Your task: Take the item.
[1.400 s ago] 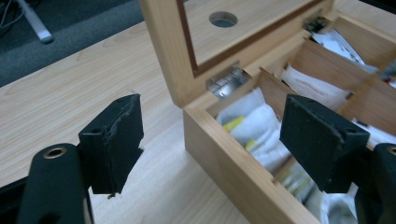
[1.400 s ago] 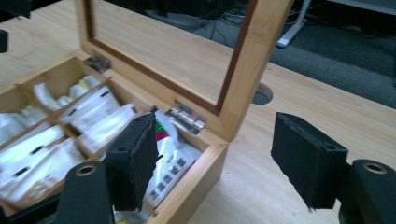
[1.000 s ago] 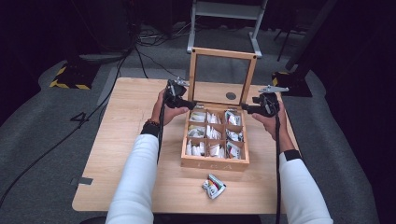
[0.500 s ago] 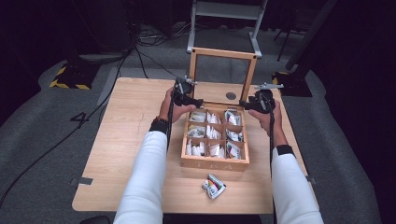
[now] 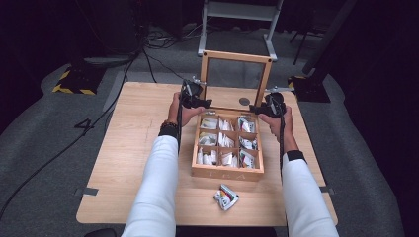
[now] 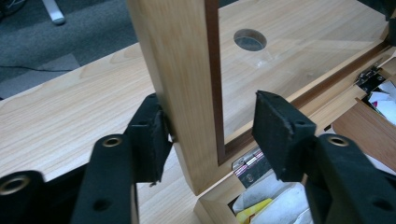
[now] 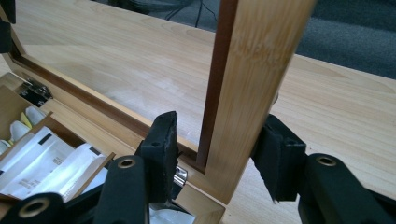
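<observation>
- Wooden box is sitting mid-table, its glass lid standing upright at the back.
- left gripper is straddling the lid's left post, jaws apart, one pad touching it.
- right gripper is doing likewise on the right post, jaws apart.

A big number "4" stands on the grey floor, just left of the table. The box front has marks, but they are too blurred to read.
</observation>
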The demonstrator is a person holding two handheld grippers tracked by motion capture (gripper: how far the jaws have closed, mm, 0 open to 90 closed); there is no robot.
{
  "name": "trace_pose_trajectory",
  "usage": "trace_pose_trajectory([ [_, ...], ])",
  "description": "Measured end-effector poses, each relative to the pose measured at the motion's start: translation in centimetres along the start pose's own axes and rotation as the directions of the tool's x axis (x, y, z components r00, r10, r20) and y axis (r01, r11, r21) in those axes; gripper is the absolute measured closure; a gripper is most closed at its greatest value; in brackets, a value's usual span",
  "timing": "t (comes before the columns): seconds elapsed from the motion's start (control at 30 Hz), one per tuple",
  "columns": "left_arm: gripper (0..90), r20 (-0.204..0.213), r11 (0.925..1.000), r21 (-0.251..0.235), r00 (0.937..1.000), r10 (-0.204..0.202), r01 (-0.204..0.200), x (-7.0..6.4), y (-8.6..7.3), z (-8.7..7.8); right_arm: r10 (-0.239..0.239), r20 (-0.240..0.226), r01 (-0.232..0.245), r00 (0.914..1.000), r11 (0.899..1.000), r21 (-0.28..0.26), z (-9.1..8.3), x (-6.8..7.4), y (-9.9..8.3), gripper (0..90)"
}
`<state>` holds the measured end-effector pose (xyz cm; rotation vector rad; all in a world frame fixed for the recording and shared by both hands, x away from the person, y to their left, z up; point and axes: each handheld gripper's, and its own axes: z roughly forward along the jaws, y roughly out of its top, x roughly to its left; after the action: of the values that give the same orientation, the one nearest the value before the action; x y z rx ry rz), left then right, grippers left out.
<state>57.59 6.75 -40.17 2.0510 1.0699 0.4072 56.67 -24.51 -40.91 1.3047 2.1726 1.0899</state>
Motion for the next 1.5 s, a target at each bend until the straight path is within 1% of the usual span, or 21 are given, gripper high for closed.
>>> trace_pose_trajectory([
  [0.1, 49.8, 0.003, 1.0000, -0.001, 1.0000, -0.001, 0.001, 0.0, 0.0, -0.2, 0.016, -0.001, -0.016, 0.9999, 1.000, -0.006, -0.3, 0.0, 0.0, 54.0],
  [0.13, 51.1, 0.004, 0.9996, -0.001, 0.9996, 0.028, -0.028, 0.1, -0.1, -0.6, 0.022, -0.009, -0.022, 0.9997, 1.000, -0.010, -0.4, 0.0, 0.0, 54.5],
  [0.17, 52.9, 0.004, 0.9996, -0.001, 0.9996, 0.028, -0.028, 0.1, -0.1, -0.6, 0.022, -0.009, -0.022, 0.9997, 1.000, -0.010, -0.4, 0.0, 0.0, 54.5],
  [0.2, 54.8, 0.022, 0.9994, -0.013, 0.9992, 0.034, -0.033, 0.3, -0.2, -1.0, 0.022, -0.024, -0.022, 0.9995, 1.000, -0.018, -0.7, -0.1, -0.1, 55.2],
  [0.27, 55.2, 0.030, 0.9994, -0.019, 0.9991, 0.031, -0.030, 0.3, -0.3, -1.1, 0.011, -0.029, -0.011, 0.9995, 1.000, -0.021, -0.9, -0.1, 0.0, 55.3],
  [0.3, 55.2, 0.035, 0.9989, -0.035, 0.9988, 0.033, -0.032, 0.2, -0.2, -1.5, 0.007, -0.028, -0.008, 0.9996, 1.000, -0.023, -1.1, 0.0, 0.0, 55.4],
  [0.4, 54.9, 0.035, 0.9977, -0.046, 0.9981, 0.051, -0.050, 0.0, -0.2, -2.1, 0.010, -0.034, -0.012, 0.9994, 0.999, -0.050, -1.6, 0.0, 0.0, 55.5],
  [0.47, 56.0, 0.048, 0.9965, -0.069, 0.9976, 0.050, -0.047, 0.2, -0.2, -2.7, 0.005, -0.042, -0.009, 0.9991, 0.996, -0.083, -2.2, 0.0, 0.1, 56.1],
  [0.57, 58.2, 0.060, 0.9931, -0.110, 0.9970, 0.048, -0.041, 0.2, 0.0, -3.7, -0.012, -0.045, 0.007, 0.9989, 0.995, -0.100, -2.9, 0.1, 0.4, 57.5],
  [0.7, 58.9, 0.053, 0.9876, -0.147, 0.9965, 0.064, -0.056, -0.1, 0.3, -4.9, -0.030, -0.040, 0.025, 0.9988, 0.993, -0.116, -4.0, 0.3, 0.7, 58.7],
  [0.8, 59.9, 0.050, 0.9867, -0.147, 0.9958, 0.077, -0.069, -0.3, 0.4, -5.3, -0.032, -0.050, 0.025, 0.9983, 0.991, -0.131, -4.5, 0.4, 0.8, 58.5],
  [0.83, 61.2, 0.042, 0.9843, -0.157, 0.9953, 0.087, -0.080, -0.5, 0.5, -5.8, -0.051, -0.046, 0.045, 0.9976, 0.990, -0.133, -5.0, 0.6, 0.9, 58.4],
  [0.93, 61.7, 0.032, 0.9804, -0.176, 0.9949, 0.096, -0.089, -0.9, 0.7, -6.4, -0.061, -0.040, 0.055, 0.9973, 0.988, -0.147, -5.6, 0.8, 1.1, 58.6],
  [1.0, 61.6, 0.021, 0.9804, -0.168, 0.9940, 0.107, -0.102, -1.1, 0.8, -6.7, -0.073, -0.037, 0.066, 0.9966, 0.985, -0.162, -6.1, 1.0, 1.2, 58.7],
  [1.13, 62.3, 0.021, 0.9781, -0.185, 0.9946, 0.101, -0.096, -1.2, 0.7, -7.3, -0.084, -0.031, 0.078, 0.9959, 0.983, -0.168, -6.8, 1.1, 1.4, 60.6],
  [1.17, 62.6, 0.023, 0.9765, -0.196, 0.9950, 0.097, -0.091, -1.2, 0.8, -7.7, -0.078, -0.029, 0.071, 0.9966, 0.982, -0.176, -7.4, 1.1, 1.4, 63.4],
  [1.2, 62.7, 0.023, 0.9757, -0.199, 0.9948, 0.099, -0.093, -1.2, 0.8, -7.9, -0.075, -0.034, 0.068, 0.9966, 0.981, -0.180, -7.5, 1.0, 1.4, 63.4],
  [1.33, 62.9, 0.018, 0.9707, -0.209, 0.9919, 0.126, -0.119, -1.6, 1.0, -9.0, -0.100, -0.015, 0.096, 0.9949, 0.980, -0.175, -7.8, 1.5, 1.4, 63.1],
  [1.37, 62.9, 0.018, 0.9698, -0.211, 0.9915, 0.129, -0.122, -1.7, 1.0, -9.1, -0.100, -0.019, 0.095, 0.9948, 0.979, -0.180, -7.8, 1.5, 1.4, 63.2],
  [1.4, 62.9, 0.015, 0.9673, -0.219, 0.9908, 0.135, -0.128, -1.7, 1.0, -9.3, -0.101, -0.019, 0.096, 0.9947, 0.978, -0.183, -7.9, 1.4, 1.4, 63.2],
  [1.5, 63.1, 0.009, 0.9659, -0.222, 0.9903, 0.139, -0.133, -2.0, 1.1, -9.6, -0.110, -0.021, 0.105, 0.9937, 0.977, -0.186, -8.2, 1.6, 1.4, 63.2],
])
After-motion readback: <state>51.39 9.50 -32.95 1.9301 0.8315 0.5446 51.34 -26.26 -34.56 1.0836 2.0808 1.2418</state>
